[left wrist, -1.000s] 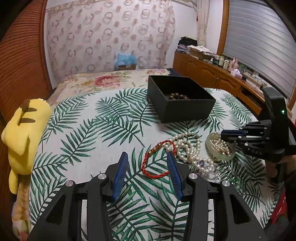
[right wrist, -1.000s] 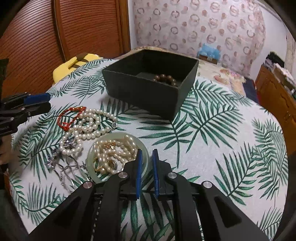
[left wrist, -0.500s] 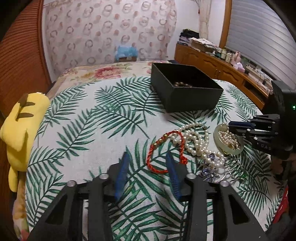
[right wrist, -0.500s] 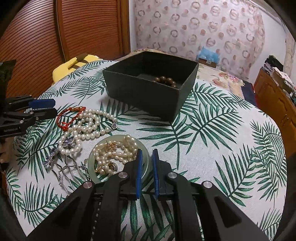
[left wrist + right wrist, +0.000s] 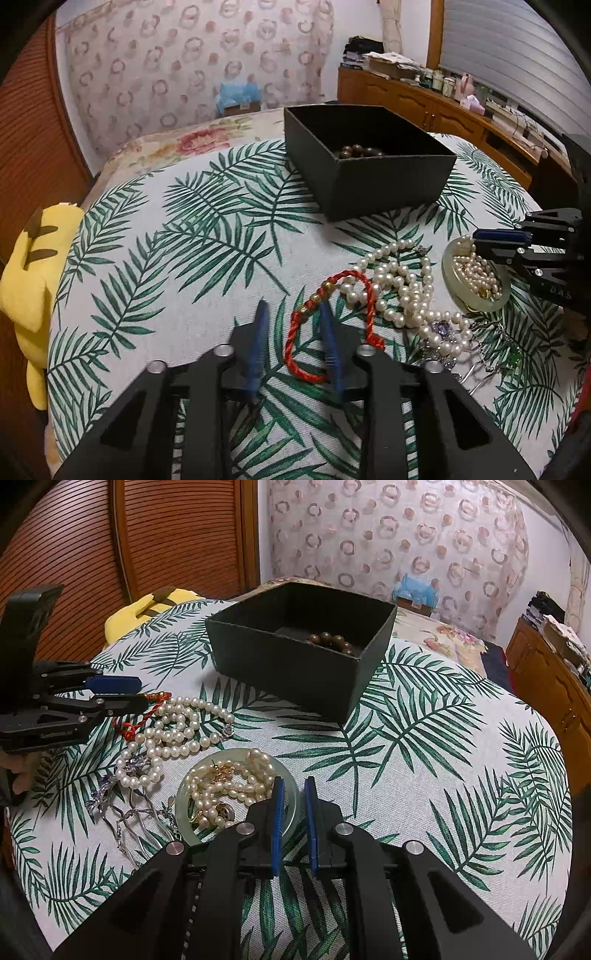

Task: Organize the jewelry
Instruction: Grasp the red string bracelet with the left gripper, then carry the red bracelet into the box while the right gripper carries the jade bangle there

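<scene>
A red cord bracelet [image 5: 295,332] lies on the leaf-print cloth, touching a heap of pearl strands [image 5: 399,284]. My left gripper [image 5: 293,306] is low over it and its jaws are closing. The cord's left side runs between the pads, which do not press on it. My right gripper [image 5: 294,780] is shut on the near rim of a pale green bangle [image 5: 184,786] that has pearl bracelets lying inside it. A black open box [image 5: 369,184] stands behind, with a brown bead bracelet [image 5: 356,150] in it.
Silver hairpins and a purple-stone piece [image 5: 122,812] lie left of the bangle. A yellow plush toy [image 5: 26,277] hangs at the table's left edge. A bed and a wooden sideboard [image 5: 424,103] stand behind the round table.
My left gripper came forward and down onto the red bracelet and its jaws narrowed around the cord. The right gripper kept still on the bangle.
</scene>
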Demonstrator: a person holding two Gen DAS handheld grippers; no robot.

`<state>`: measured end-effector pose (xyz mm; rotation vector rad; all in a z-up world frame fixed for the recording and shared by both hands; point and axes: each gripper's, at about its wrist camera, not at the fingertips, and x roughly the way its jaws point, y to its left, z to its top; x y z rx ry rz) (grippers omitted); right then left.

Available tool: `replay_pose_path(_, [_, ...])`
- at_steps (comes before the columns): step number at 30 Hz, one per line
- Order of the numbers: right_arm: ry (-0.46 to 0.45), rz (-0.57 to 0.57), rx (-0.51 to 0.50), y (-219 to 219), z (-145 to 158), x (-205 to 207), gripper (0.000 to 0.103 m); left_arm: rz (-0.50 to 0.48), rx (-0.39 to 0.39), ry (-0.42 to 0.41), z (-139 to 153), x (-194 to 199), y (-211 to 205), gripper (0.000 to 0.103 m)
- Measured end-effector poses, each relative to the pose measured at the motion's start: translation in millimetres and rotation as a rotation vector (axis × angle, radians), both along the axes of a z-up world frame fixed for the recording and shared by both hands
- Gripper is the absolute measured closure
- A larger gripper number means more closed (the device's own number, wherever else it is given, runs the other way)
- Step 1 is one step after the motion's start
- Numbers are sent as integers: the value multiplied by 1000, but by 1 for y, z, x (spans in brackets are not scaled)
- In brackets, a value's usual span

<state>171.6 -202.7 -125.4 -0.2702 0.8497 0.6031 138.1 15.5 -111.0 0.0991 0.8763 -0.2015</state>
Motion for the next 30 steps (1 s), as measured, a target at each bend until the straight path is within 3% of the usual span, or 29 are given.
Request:
replay_pose_path(2, [0,0,0,0,0,0,90,-8,-2,-1,0,0,-2,95])
replay_pose_path(10, [1,0,1,0,0,0,90,19,-38,-54,12,-15,2,98])
replay_pose_path(21, [-1,-1,-1,1,0,-1,90,29,-96,-178,50,-46,0,98])
replay_pose_path(30, [-22,15,-31,5,3,-4,94,15,-105,-197,55,-51,-5,98])
